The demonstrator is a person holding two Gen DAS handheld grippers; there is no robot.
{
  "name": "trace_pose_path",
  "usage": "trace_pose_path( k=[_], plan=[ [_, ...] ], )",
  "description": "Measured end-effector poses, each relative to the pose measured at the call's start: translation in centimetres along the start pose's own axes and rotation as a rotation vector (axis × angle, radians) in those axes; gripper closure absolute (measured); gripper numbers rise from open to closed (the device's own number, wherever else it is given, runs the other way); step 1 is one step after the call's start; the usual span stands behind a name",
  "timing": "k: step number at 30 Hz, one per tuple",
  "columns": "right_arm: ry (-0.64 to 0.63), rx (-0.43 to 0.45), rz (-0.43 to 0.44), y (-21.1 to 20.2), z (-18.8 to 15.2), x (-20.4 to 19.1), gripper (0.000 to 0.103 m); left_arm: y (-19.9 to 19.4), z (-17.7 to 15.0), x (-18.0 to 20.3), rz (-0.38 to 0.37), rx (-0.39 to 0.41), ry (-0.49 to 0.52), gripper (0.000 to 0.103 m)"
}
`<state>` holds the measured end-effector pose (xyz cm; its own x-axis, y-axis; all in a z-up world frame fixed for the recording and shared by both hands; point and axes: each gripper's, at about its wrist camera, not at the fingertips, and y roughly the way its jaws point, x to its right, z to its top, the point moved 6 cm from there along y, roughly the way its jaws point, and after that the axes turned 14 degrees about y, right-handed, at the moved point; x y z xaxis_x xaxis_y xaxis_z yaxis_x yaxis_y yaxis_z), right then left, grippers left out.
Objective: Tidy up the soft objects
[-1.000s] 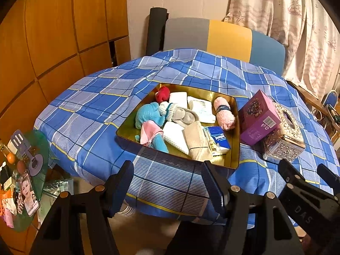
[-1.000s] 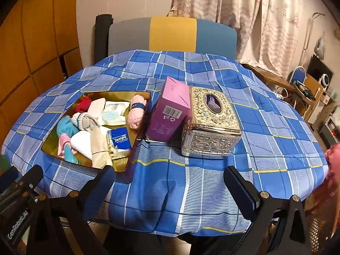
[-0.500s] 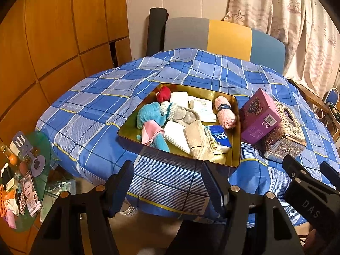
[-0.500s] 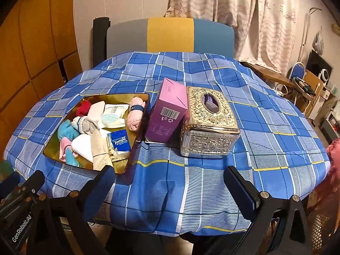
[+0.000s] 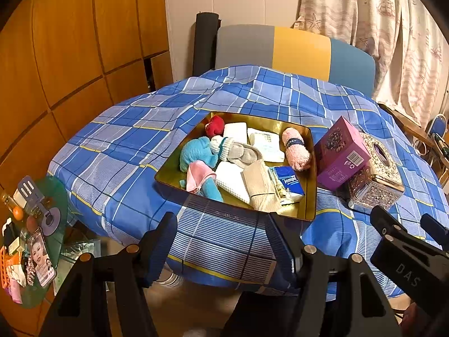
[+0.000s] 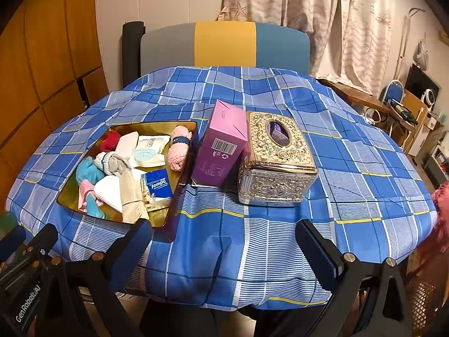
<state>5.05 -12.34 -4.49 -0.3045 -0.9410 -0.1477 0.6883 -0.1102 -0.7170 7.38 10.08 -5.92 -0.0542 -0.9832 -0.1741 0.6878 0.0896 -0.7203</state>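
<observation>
1. Many soft things lie together in the gold tray (image 5: 308, 196) on the table with the blue checked cloth (image 6: 280, 238): a pink rolled towel (image 5: 296, 153), a red ball (image 5: 214, 125), a light blue plush piece (image 5: 196, 154), a grey-white sock (image 5: 238, 151), white cloths (image 5: 231, 181), a beige roll (image 5: 259, 185) and a Tempo tissue pack (image 5: 289, 181).
2. Just beside the tray stands a purple box (image 6: 221, 146), tilted, and next to it an ornate metal tissue box (image 6: 276, 160); I cannot tell whether the two touch.
3. The left gripper (image 5: 221, 247) hangs in front of the near table edge, its jaws apart and holding nothing.
4. The right gripper (image 6: 224, 248) is also low before the edge, jaws wide apart and empty.
5. My judgement: this scene fits the soft things already collected in the tray, or waiting there to be sorted out.
</observation>
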Motion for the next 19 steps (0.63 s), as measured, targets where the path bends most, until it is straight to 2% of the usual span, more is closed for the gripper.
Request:
trace_pose_path(
  k=[12, 15, 19],
  plan=[
    [0.0, 0.003, 0.001, -0.05, 0.06, 0.06, 0.0, -0.1, 0.06, 0.31, 0.002, 0.01, 0.012, 0.037],
    [-0.002, -0.004, 0.002, 0.14, -0.01, 0.03, 0.0, -0.04, 0.01, 0.16, 0.01, 0.009, 0.008, 0.042],
    [-0.002, -0.008, 0.003, 0.24, -0.08, 0.02, 0.0, 0.14, -0.1, 0.16, 0.017, 0.007, 0.007, 0.042]
  ],
)
